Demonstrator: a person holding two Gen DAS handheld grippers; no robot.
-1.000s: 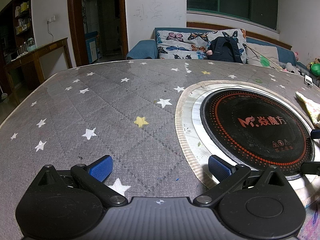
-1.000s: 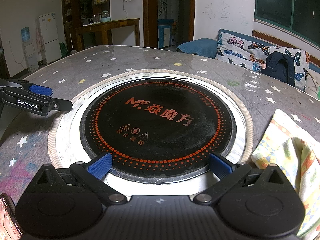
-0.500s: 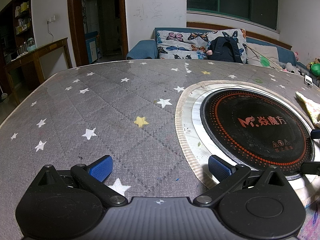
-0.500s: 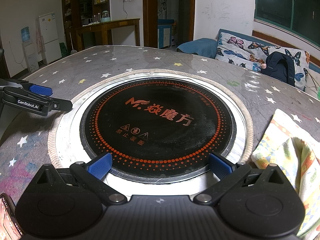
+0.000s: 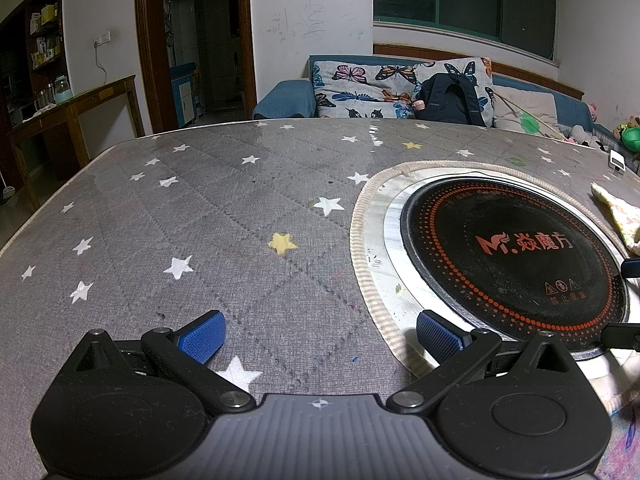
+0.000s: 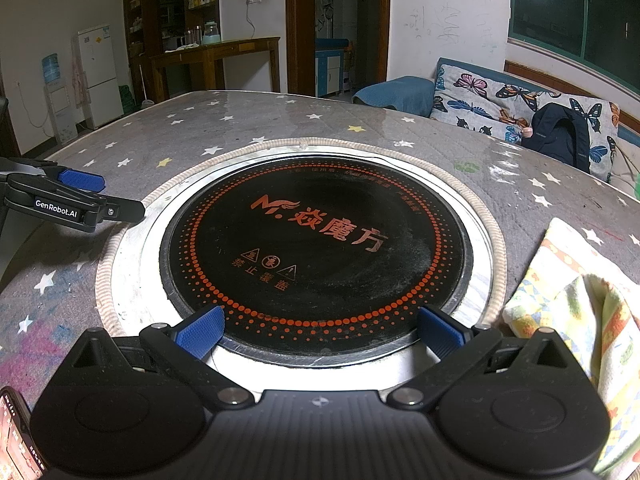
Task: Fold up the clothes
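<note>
Both my grippers, left gripper (image 5: 320, 336) and right gripper (image 6: 320, 330), gaped wide, empty; the cloth (image 6: 576, 304) lay at three o'clock, so I judged a corner pinch best.

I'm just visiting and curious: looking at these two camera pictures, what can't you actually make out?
- Patterned cloth: cut off by the right edge in both views, and the right hand-held gripper covers its near part, so the garment type is unclear.
- Phone: right wrist view, only a corner shows at the bottom-left edge.
- Small white object: left wrist view, too small to identify.
- The person: not visible.

Low wrist cams (both share hob (image 5: 512, 252)).
</note>
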